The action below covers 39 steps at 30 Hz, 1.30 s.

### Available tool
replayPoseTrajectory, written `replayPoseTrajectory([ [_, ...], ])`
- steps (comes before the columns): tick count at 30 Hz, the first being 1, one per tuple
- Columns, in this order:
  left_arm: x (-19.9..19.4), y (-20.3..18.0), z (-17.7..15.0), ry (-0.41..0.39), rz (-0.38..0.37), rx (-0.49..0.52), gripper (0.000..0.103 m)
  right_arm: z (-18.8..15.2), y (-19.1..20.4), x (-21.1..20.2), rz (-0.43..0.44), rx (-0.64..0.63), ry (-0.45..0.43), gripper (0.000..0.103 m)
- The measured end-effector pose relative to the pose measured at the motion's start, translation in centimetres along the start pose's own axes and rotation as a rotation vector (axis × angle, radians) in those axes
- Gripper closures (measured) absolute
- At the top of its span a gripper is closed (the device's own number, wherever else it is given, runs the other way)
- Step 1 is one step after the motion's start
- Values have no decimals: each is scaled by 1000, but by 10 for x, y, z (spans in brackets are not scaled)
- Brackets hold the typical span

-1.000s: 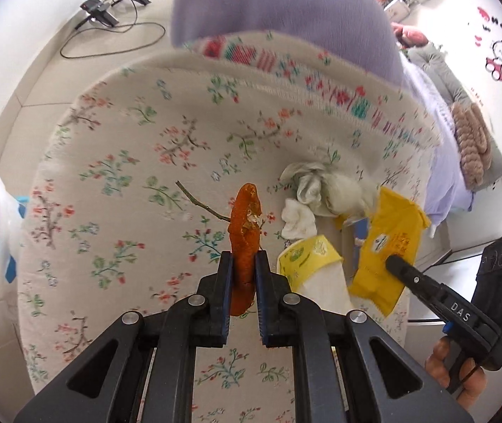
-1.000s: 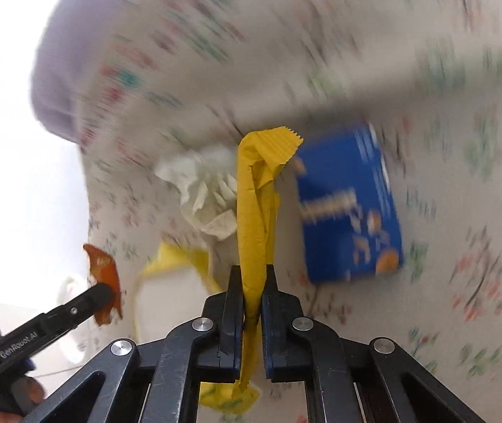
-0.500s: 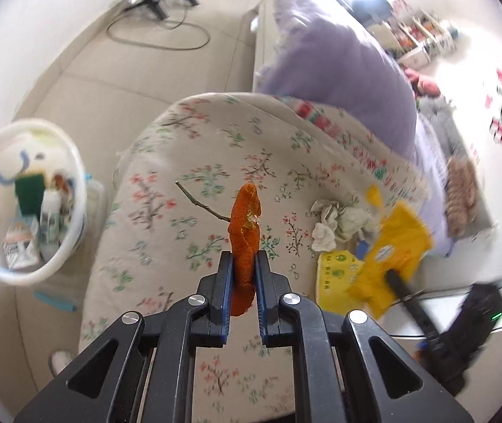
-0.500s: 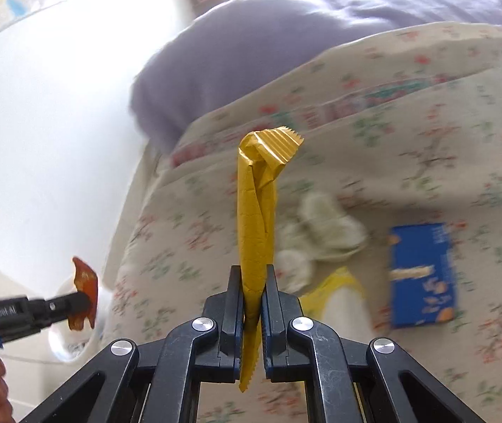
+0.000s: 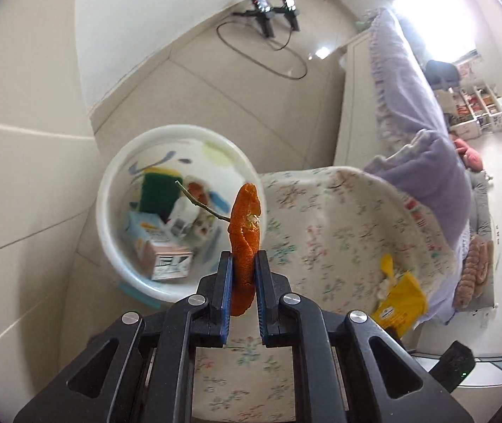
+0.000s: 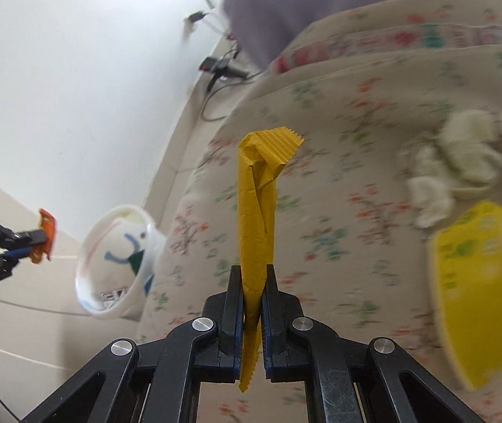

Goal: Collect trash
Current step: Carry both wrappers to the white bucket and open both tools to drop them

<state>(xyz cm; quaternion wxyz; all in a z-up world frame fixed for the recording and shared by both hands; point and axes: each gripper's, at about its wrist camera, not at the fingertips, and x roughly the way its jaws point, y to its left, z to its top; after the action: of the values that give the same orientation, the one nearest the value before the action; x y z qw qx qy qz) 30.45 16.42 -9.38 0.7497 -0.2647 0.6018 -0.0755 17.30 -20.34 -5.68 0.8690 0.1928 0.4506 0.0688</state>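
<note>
We see orange peel [image 5: 244,243] clamped upright in our left gripper [image 5: 243,278], the white bin [image 5: 177,208] just beyond it. Our right gripper [image 6: 252,303] pinches a yellow wrapper [image 6: 256,211] above the floral bedspread [image 6: 356,246].

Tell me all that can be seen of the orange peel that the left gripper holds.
The orange peel is a long, curled strip, bright orange with a pebbled skin and some pale pith at a torn edge near its top. A thin brown twig sticks out from its upper part. It stands upright, pinched near its lower half between the blue pads of the left gripper, with its bottom end hanging below them. Nothing else touches it. In the left wrist view it appears in front of the white bin on the floor.
</note>
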Motion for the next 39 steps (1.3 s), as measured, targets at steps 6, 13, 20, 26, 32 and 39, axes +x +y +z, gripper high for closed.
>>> replayPoseTrajectory([
  [6,23,16,12,24,115,-7,90,-2,54,38,55,-68,30,96],
  [13,25,23,28,-16,242,-41,65,2,111,93,183,-30,78,96],
  [20,-7,20,24,-87,161,-67,49,-3,169,151,210,-92,121,96],
  [26,-20,17,19,-102,112,-93,49,-6,202,175,173,-219,122,94],
  [32,-22,15,19,-104,100,-112,49,-26,210,196,-43,-394,168,66],
  [39,-11,8,13,-58,63,-118,49,-15,167,172,-8,-281,164,62],
])
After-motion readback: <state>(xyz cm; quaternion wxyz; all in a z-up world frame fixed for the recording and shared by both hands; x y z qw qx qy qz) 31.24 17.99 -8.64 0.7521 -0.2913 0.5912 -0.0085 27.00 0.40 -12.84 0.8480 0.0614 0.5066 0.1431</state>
